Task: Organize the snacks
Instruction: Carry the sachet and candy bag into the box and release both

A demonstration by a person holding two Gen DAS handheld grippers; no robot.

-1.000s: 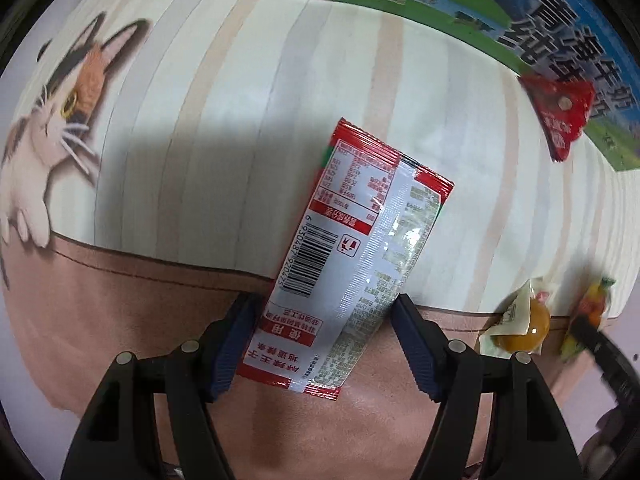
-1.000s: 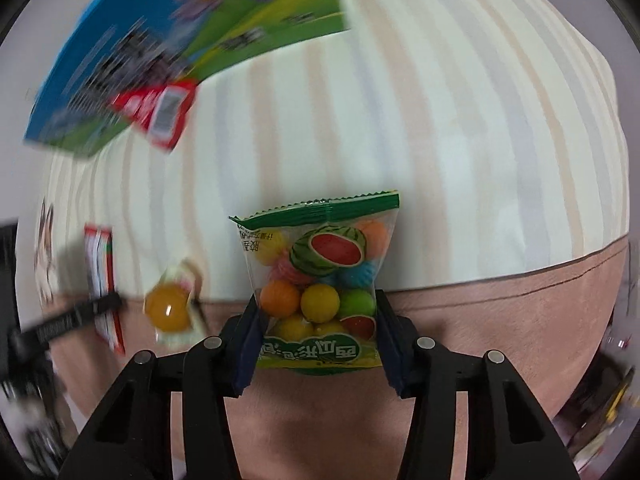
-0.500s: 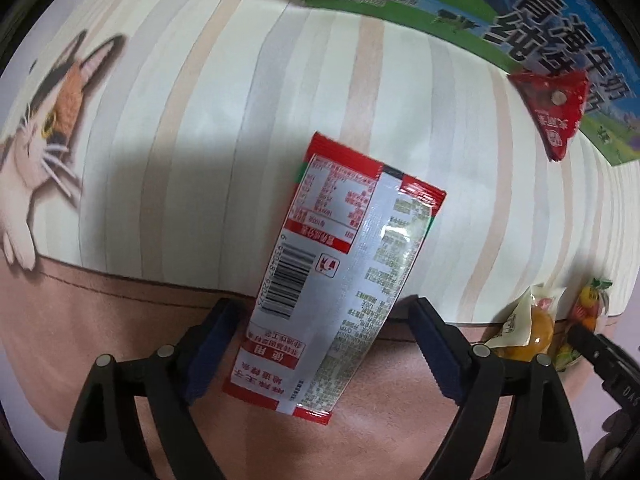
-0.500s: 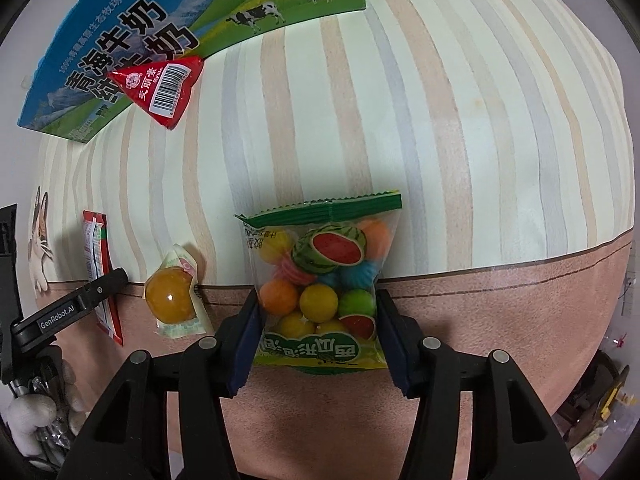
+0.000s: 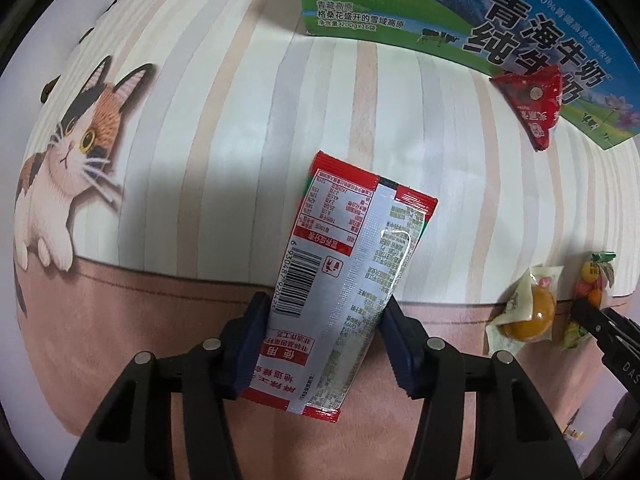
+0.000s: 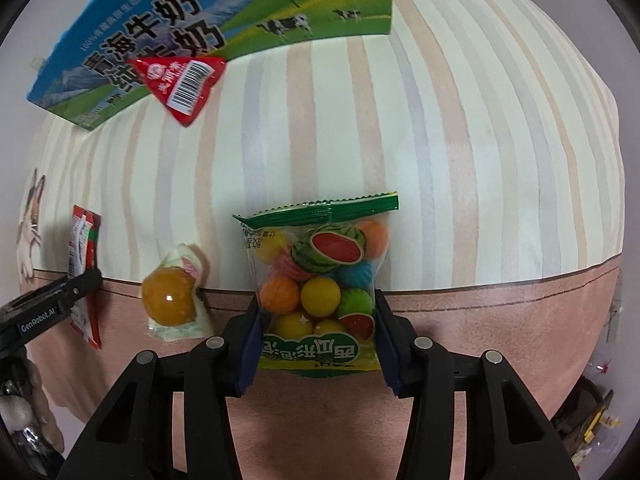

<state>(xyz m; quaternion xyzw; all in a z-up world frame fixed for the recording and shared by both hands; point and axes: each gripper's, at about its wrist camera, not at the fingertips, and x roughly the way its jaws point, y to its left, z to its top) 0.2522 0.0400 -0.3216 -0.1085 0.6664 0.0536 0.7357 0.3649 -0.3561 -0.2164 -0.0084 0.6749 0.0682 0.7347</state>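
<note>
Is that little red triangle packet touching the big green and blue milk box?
Touching. In the right wrist view the red triangle packet overlaps the lower edge of the milk box, with no tablecloth visible between them; the left wrist view shows the same overlap.

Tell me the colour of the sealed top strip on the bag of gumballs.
Green, on the gumball bag; clearest in the right wrist view.

Milk carton (image 6: 224,28) blocks the far edge; striped cloth (image 6: 460,160) lies bare.

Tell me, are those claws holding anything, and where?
Left claw pinches the red-and-silver foil sachet across its lower half. Right claw pinches the clear bag of coloured gumballs by its lower side edges.
</note>
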